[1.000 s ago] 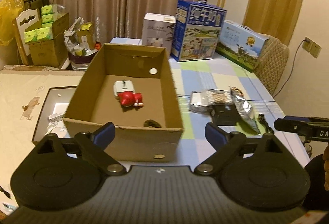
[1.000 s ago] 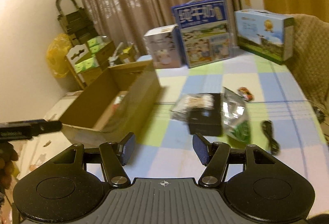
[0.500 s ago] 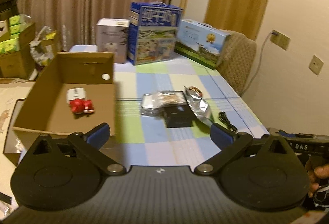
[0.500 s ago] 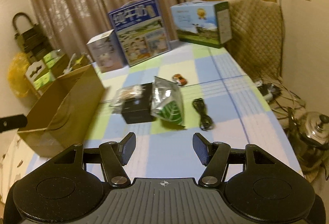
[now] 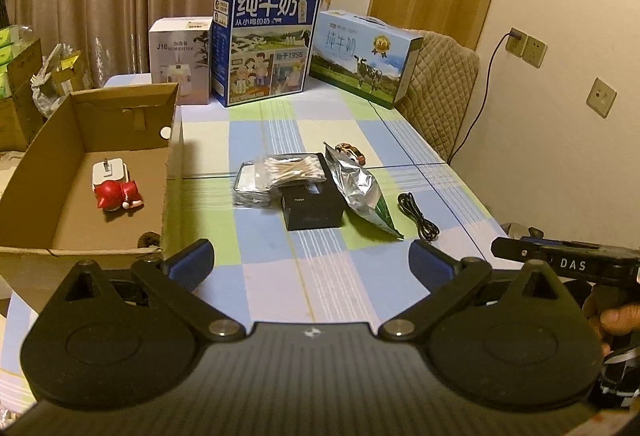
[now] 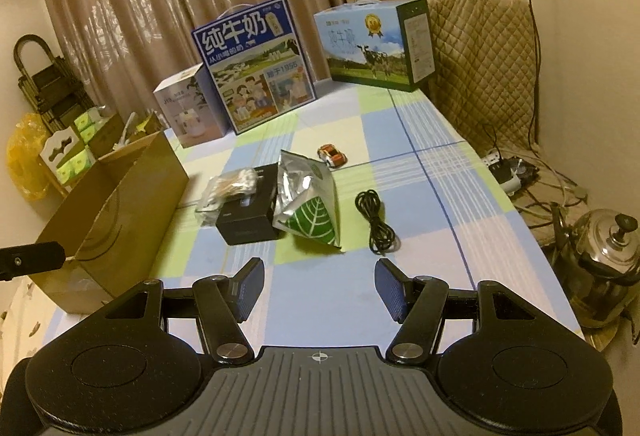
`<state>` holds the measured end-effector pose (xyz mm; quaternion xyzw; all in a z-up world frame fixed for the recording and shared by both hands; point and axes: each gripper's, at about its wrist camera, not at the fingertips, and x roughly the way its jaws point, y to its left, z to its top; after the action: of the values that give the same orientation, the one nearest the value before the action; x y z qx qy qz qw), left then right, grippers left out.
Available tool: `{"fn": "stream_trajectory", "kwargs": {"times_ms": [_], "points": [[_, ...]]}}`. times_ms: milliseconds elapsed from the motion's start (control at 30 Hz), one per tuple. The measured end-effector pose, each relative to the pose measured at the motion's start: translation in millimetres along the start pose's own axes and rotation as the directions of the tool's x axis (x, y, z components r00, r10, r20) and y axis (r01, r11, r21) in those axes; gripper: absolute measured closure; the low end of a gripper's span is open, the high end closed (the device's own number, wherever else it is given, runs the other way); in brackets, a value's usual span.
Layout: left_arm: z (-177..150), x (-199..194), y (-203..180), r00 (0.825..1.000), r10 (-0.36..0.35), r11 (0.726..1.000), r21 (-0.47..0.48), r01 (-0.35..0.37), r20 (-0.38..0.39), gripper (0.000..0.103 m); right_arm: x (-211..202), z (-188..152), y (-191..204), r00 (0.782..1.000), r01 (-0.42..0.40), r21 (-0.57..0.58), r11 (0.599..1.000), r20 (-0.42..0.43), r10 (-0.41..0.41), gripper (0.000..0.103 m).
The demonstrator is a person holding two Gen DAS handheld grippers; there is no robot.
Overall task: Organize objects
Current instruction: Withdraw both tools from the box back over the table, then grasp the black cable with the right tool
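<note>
An open cardboard box (image 5: 172, 140) (image 6: 120, 204) stands on the left of the checked tablecloth; inside lie a red figure (image 5: 116, 194) and a white charger (image 5: 109, 172). In the table's middle sit a bag of cotton swabs (image 5: 286, 168) (image 6: 234, 182), a black box (image 5: 312, 210) (image 6: 250, 222), a silver-green foil pouch (image 5: 360, 192) (image 6: 308, 204), a black cable (image 5: 416, 214) (image 6: 376, 222) and a toy car (image 5: 352, 152) (image 6: 332, 155). My left gripper (image 5: 310, 262) is wide open and empty, short of these things. My right gripper (image 6: 320, 284) is open and empty, in front of the pouch and cable.
Two milk cartons (image 5: 266, 44) (image 5: 364, 56) and a white humidifier box (image 5: 182, 60) line the table's far edge. A quilted chair (image 6: 484, 48) stands at the right. A metal kettle (image 6: 604, 252) and a power strip (image 6: 508, 172) sit beyond the right edge.
Both views have swung right, from the cardboard box toward the loose things in the table's middle. The left jaws have spread a little wider. The right jaws keep the same gap.
</note>
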<state>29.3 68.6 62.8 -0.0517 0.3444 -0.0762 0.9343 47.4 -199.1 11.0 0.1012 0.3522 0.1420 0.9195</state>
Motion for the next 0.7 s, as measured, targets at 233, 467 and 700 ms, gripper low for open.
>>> {"fn": "stream_trajectory", "kwargs": {"times_ms": [233, 467, 700], "points": [[-1, 18, -8, 0.999, -0.018, 1.000, 0.008, 0.018, -0.037, 0.001, 6, -3, -16, 1.000, 0.023, 0.026, 0.999, -0.006, -0.023, 0.044], [6, 38, -20, 0.997, -0.035, 0.998, 0.050, 0.038, -0.065, 0.001, 15, 3, -25, 1.000, 0.020, 0.029, 0.999, -0.010, -0.020, 0.044], [21, 67, -23, 0.994, -0.049, 0.991, 0.122, 0.060, -0.094, 0.001, 51, 20, -32, 0.999, 0.020, -0.013, 1.000, -0.047, -0.021, 0.044]]}}
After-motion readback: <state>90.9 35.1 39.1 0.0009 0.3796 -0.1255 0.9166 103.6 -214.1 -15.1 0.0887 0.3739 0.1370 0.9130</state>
